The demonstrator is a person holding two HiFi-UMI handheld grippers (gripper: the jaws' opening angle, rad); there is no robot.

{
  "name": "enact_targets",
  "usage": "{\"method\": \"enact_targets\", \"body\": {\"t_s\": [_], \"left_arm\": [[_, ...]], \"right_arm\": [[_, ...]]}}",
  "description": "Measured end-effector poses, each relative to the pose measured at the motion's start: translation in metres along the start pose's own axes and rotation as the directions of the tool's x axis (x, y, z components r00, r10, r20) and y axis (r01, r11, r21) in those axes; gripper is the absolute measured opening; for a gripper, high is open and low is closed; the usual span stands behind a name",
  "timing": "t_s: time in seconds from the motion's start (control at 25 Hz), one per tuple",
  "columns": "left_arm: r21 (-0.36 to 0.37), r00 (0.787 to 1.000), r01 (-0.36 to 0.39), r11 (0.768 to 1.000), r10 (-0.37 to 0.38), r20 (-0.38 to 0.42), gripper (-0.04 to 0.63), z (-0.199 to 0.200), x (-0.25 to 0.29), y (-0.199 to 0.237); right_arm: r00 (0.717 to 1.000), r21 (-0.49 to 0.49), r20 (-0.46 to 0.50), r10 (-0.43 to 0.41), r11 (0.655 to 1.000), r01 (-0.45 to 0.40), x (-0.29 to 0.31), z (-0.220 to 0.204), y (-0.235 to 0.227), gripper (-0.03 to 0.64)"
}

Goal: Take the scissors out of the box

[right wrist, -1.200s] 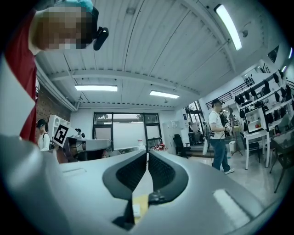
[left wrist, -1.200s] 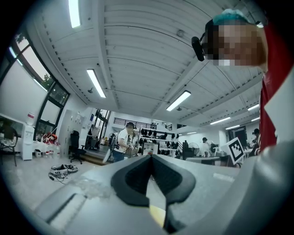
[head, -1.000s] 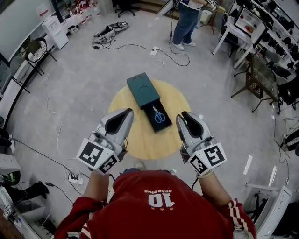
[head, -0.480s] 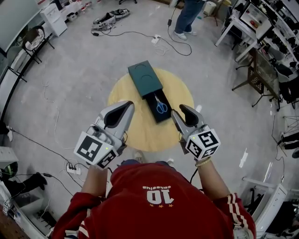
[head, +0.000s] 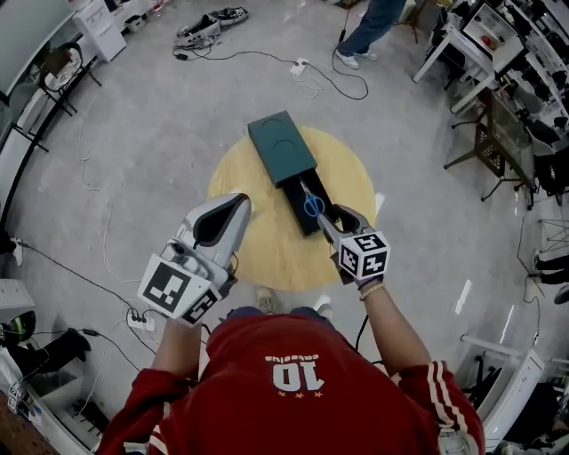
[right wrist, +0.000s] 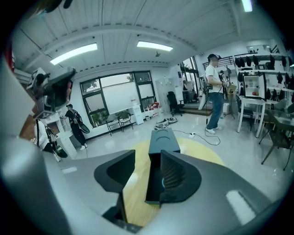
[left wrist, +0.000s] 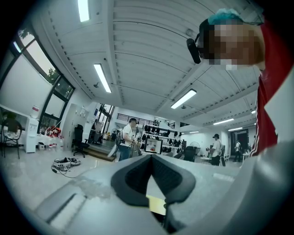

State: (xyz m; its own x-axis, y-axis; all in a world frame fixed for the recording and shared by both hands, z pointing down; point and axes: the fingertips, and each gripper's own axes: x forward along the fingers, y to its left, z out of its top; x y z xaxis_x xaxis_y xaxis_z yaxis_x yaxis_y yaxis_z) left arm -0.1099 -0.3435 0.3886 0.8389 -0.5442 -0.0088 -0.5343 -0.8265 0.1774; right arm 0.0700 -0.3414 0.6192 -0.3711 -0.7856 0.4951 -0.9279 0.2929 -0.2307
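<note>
A dark green box lies on a round wooden table. Its black drawer is pulled out toward me, with blue-handled scissors lying inside. My right gripper is open and tilted down at the drawer's near right corner, with nothing between its jaws. In the right gripper view the drawer and the box show through the gap of that gripper. A blue bit of the scissors peeks past the right finger. My left gripper hovers shut and empty over the table's left part, and its tips meet in its own view.
A person stands beyond the table, with cables on the floor nearby. Desks and a chair line the right side. A power strip lies on the floor at my left.
My right gripper has dropped and reached forward to the drawer's near end, tilting downward. The left gripper has shifted only slightly.
</note>
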Motion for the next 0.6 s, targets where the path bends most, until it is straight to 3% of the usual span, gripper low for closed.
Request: {"method": "enact_targets", "body": {"t_s": [0.24, 0.48, 0.6], "left_arm": [[0.043, 1.0, 0.002, 0.999, -0.001, -0.009, 0.003, 0.001, 0.005, 0.012], [0.13, 0.998, 0.028, 0.991, -0.022, -0.054, 0.003, -0.008, 0.024, 0.015], [0.13, 0.996, 0.048, 0.99, -0.037, -0.081, 0.003, -0.021, 0.034, 0.019]], "right_arm": [[0.988, 0.019, -0.15, -0.038, 0.999, 0.041, 0.055, -0.057, -0.021, 0.175], [0.956, 0.045, -0.277, -0.093, 0.993, 0.11, 0.096, -0.1, -0.053, 0.176], [0.938, 0.049, -0.329, -0.106, 0.99, 0.129, 0.112, -0.114, -0.065, 0.175]]}}
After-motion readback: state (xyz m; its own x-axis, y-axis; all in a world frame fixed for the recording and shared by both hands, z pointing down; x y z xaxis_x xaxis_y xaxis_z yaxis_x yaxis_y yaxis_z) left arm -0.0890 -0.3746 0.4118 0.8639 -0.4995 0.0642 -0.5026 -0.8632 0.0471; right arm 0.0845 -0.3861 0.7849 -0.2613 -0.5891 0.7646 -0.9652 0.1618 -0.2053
